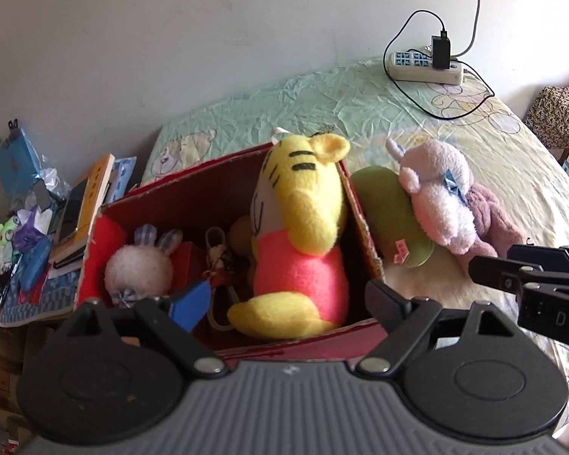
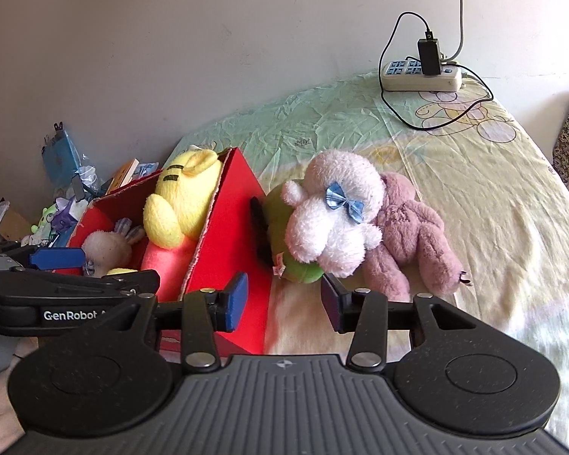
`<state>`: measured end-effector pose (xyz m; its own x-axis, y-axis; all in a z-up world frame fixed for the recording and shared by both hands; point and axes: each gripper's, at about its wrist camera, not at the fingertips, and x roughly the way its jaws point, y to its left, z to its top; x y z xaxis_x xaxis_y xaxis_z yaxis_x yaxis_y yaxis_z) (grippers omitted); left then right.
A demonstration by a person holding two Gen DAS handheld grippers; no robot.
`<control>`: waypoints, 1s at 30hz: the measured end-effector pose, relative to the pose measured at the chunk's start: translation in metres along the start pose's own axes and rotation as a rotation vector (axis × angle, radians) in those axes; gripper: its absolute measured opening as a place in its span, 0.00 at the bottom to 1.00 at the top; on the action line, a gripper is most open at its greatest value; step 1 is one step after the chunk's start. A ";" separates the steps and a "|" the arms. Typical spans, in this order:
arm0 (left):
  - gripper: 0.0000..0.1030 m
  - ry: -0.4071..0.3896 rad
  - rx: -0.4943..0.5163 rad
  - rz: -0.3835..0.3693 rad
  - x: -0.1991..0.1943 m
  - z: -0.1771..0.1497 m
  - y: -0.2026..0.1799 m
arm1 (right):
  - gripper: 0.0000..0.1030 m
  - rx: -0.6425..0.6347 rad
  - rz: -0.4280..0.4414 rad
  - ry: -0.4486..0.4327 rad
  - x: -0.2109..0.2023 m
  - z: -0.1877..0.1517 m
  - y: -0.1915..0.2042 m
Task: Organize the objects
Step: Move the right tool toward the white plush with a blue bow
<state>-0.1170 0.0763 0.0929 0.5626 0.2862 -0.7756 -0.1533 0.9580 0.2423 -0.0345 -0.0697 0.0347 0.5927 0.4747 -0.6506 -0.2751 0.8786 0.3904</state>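
The red box (image 1: 364,227) is cardboard, matt, with rough torn edges. The yellow tiger toy (image 1: 299,227) inside it is short-pile plush; the white toy (image 2: 334,208) right of the box is shaggier plush with a satin-like blue bow (image 2: 343,201). The bed sheet (image 2: 493,197) is thin, creased cloth. The far power strip (image 2: 421,74) is smooth plastic. Both grippers' bodies are matt black plastic with bright metal rivets.

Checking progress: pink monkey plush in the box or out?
Out. The monkey lies on the bed beside the box, against its outer wall.
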 end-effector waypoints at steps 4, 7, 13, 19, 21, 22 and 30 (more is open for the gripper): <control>0.85 -0.001 -0.016 -0.010 -0.005 0.003 -0.020 | 0.44 -0.007 0.017 0.011 -0.003 0.005 -0.019; 0.85 -0.001 -0.020 -0.021 -0.007 0.005 -0.035 | 0.44 -0.009 0.026 0.018 -0.006 0.008 -0.034; 0.85 0.006 -0.016 -0.050 -0.005 0.007 -0.066 | 0.45 -0.003 0.030 0.035 -0.010 0.011 -0.063; 0.85 0.034 -0.005 -0.075 0.004 0.009 -0.090 | 0.45 0.020 0.030 0.057 -0.014 0.009 -0.086; 0.85 0.041 0.000 -0.083 0.008 0.009 -0.096 | 0.45 0.029 0.027 0.060 -0.014 0.009 -0.093; 0.85 0.044 0.002 -0.087 0.010 0.009 -0.099 | 0.45 0.035 0.026 0.062 -0.014 0.009 -0.096; 0.85 0.057 0.022 -0.133 0.030 0.005 -0.118 | 0.46 0.089 0.020 0.088 -0.007 0.011 -0.120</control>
<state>-0.0775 -0.0287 0.0442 0.5293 0.1583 -0.8336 -0.0624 0.9870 0.1478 0.0028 -0.1794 0.0000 0.5180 0.4984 -0.6952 -0.2156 0.8625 0.4578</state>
